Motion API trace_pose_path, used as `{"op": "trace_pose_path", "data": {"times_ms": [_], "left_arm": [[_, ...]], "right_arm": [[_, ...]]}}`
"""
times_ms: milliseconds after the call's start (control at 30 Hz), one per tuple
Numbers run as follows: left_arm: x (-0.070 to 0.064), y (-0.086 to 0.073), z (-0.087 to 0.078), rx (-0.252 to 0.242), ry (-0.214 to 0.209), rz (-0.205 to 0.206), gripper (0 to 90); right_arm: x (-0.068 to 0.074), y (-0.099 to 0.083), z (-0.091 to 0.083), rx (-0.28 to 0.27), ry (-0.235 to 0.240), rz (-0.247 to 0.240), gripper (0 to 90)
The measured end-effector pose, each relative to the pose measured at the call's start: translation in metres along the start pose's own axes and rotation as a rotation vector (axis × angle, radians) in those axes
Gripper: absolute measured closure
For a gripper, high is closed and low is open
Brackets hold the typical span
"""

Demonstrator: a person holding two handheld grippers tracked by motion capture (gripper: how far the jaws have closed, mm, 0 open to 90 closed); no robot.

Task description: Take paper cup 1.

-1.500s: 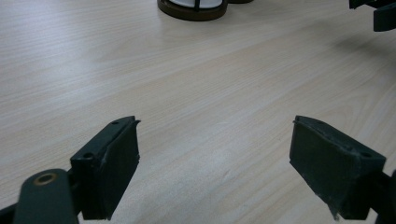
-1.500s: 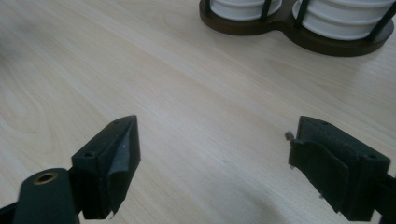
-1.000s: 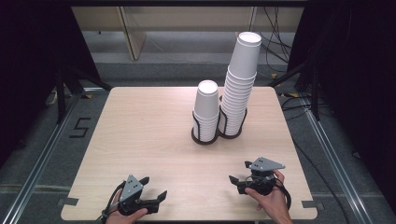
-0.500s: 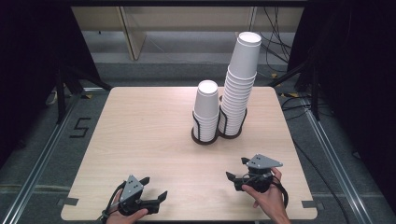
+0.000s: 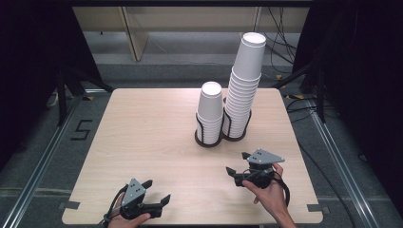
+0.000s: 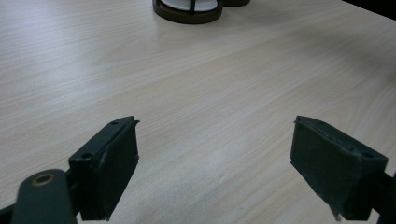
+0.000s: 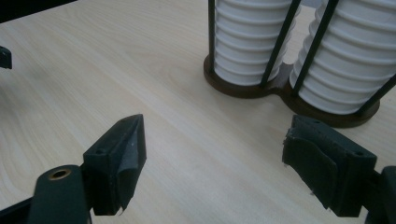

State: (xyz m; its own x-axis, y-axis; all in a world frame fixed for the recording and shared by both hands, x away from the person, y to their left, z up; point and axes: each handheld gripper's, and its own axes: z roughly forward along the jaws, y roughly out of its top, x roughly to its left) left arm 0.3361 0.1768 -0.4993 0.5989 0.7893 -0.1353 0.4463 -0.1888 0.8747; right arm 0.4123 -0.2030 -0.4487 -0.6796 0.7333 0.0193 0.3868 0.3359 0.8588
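Two stacks of white paper cups stand in a dark wire holder [image 5: 209, 140] on the table's far middle: a short stack [image 5: 209, 109] on the left, a tall stack [image 5: 244, 80] on the right. My right gripper [image 5: 236, 163] is open and empty, a short way in front of the holder. In the right gripper view the right gripper [image 7: 217, 121] faces the short stack [image 7: 247, 42], the tall stack [image 7: 355, 65] and the holder base [image 7: 243, 88]. My left gripper [image 5: 157, 190] rests open and empty near the front edge. The left gripper [image 6: 215, 123] sees the holder base [image 6: 187, 9] far off.
The light wooden table [image 5: 142, 128] is bare on its left half. Dark stands, cables and a metal floor rail [image 5: 332, 152] surround it. A tip of the other gripper [image 7: 3, 57] shows at the left edge of the right gripper view.
My right gripper has moved a little forward, toward the cup holder. The left gripper and the cups have stayed put.
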Motion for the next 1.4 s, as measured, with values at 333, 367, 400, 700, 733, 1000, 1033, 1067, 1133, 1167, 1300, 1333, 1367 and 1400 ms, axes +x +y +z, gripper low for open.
{"op": "trace_pose_path", "data": {"times_ms": [333,367,400,700,733,1000,1033,1067,1133,1167,1300,1333,1367,1400], "left_arm": [[0.000,0.000,0.001,-0.003,-0.002,-0.009,14.6],[0.000,0.000,0.001,-0.003,-0.002,-0.009,14.6],[0.000,0.000,0.001,-0.007,-0.001,-0.013,14.6],[0.000,0.000,-0.001,-0.009,-0.005,-0.007,14.6],[0.000,0.000,-0.001,-0.010,-0.005,-0.008,14.6],[0.000,0.001,-0.001,-0.010,0.002,-0.010,14.6],[0.000,0.001,-0.002,-0.010,0.003,-0.009,14.6],[0.000,0.001,-0.002,-0.015,0.002,-0.012,14.6],[0.000,0.001,-0.002,-0.022,-0.005,-0.016,14.6],[0.001,0.001,-0.001,-0.024,-0.005,-0.020,14.6],[0.000,0.001,-0.002,-0.011,0.001,-0.012,14.6],[0.000,0.001,-0.002,-0.018,-0.002,-0.017,14.6],[0.000,0.001,-0.001,-0.020,-0.004,-0.018,14.6],[0.000,0.001,-0.001,-0.020,-0.004,-0.018,14.6]], "right_arm": [[0.000,0.014,0.001,-0.014,0.007,0.018,21.9],[-0.001,0.016,0.001,-0.023,0.014,0.011,22.1],[-0.001,0.018,0.001,-0.029,0.003,0.008,22.1],[-0.001,0.036,0.003,-0.049,0.012,-0.031,22.2],[0.000,0.038,0.004,-0.050,0.014,-0.022,21.9],[0.004,0.062,0.009,-0.072,0.027,-0.013,21.7],[0.005,0.066,0.009,-0.079,0.020,-0.011,21.7],[0.004,0.069,0.011,-0.103,0.015,-0.026,21.8],[0.005,0.072,0.012,-0.097,0.028,-0.011,21.8],[0.005,0.079,0.013,-0.103,0.014,-0.011,21.8],[0.002,0.091,0.018,-0.126,0.002,0.009,21.7],[0.000,0.094,0.019,-0.128,0.003,-0.001,21.9],[-0.002,0.097,0.021,-0.136,0.010,-0.002,22.1],[-0.002,0.097,0.021,-0.136,0.010,-0.002,22.1]]}}
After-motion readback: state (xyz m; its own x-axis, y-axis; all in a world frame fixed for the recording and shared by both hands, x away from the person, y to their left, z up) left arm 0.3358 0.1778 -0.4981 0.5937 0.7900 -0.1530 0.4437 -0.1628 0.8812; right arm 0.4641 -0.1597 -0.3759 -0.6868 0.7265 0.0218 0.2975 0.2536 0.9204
